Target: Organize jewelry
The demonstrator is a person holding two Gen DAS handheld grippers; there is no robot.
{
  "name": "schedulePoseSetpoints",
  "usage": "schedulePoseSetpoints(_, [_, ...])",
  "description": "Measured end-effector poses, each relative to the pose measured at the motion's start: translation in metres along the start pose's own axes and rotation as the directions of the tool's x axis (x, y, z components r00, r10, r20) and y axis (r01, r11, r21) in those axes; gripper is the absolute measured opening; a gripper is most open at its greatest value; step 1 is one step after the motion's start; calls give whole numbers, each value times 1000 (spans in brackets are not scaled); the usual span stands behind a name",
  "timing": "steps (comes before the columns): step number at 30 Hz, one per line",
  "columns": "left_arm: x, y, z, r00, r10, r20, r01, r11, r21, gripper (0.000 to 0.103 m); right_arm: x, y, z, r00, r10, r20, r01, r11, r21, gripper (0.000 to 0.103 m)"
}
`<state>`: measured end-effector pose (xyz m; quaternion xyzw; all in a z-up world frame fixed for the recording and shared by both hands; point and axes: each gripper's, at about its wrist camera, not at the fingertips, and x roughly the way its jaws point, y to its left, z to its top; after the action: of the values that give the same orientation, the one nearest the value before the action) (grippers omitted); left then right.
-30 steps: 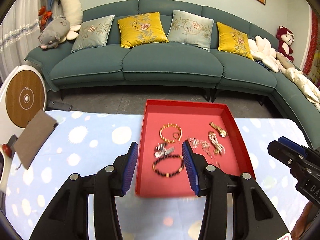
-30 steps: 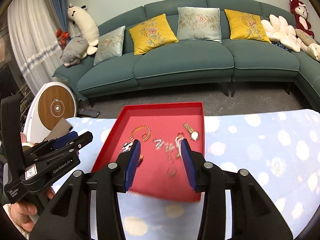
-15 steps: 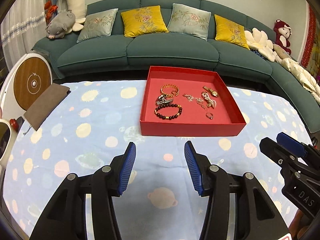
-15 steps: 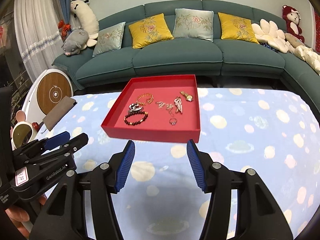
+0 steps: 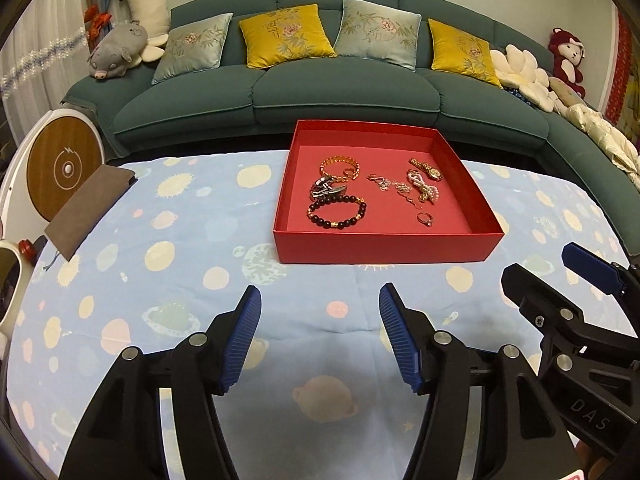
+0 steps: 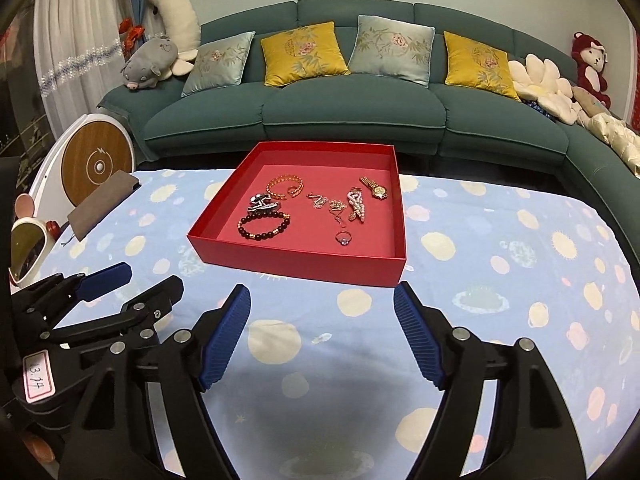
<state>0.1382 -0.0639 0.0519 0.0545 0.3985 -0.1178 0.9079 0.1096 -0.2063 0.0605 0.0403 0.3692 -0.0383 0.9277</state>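
A red tray [image 5: 384,246] [image 6: 296,264] sits on the table and holds several pieces of jewelry: a dark bead bracelet [image 5: 337,210] [image 6: 264,225], a gold chain bracelet [image 5: 339,165] [image 6: 284,185], a gold watch [image 5: 426,169] [image 6: 374,188], a pearl piece [image 5: 423,189] [image 6: 356,208], a ring [image 5: 425,219] [image 6: 344,237] and thin chains. My left gripper [image 5: 320,332] is open and empty, well short of the tray. My right gripper [image 6: 322,332] is open and empty too, also short of the tray.
The table has a light blue planet-print cloth [image 5: 180,240]. A brown pouch [image 5: 90,208] [image 6: 105,204] lies at its left edge. A small mirror [image 6: 26,248] stands at the far left. A teal sofa [image 5: 340,92] with cushions is behind the table.
Both grippers have pulled back from over the tray toward the near side of the table. Both stay open and empty. The jewelry has not moved.
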Motion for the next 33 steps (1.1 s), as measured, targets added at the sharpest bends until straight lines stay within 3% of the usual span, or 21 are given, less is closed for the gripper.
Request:
schedulePoseSetpoints(11, [3,9,1,1000,24,-13,-25,998,-50,61,3,3,-1,999,-53,12,53,999,-4,81])
schedulePoseSetpoints(30, [-1,6,-2,993,111,38,-110,994,-21,61,3,6,-6,996,-92,13,92,996,10,82])
schedulePoseSetpoints(33, [-1,8,-3,993,111,42,-110,994,-29,61,3,6,-7,994,-105,22,104,994,17,86])
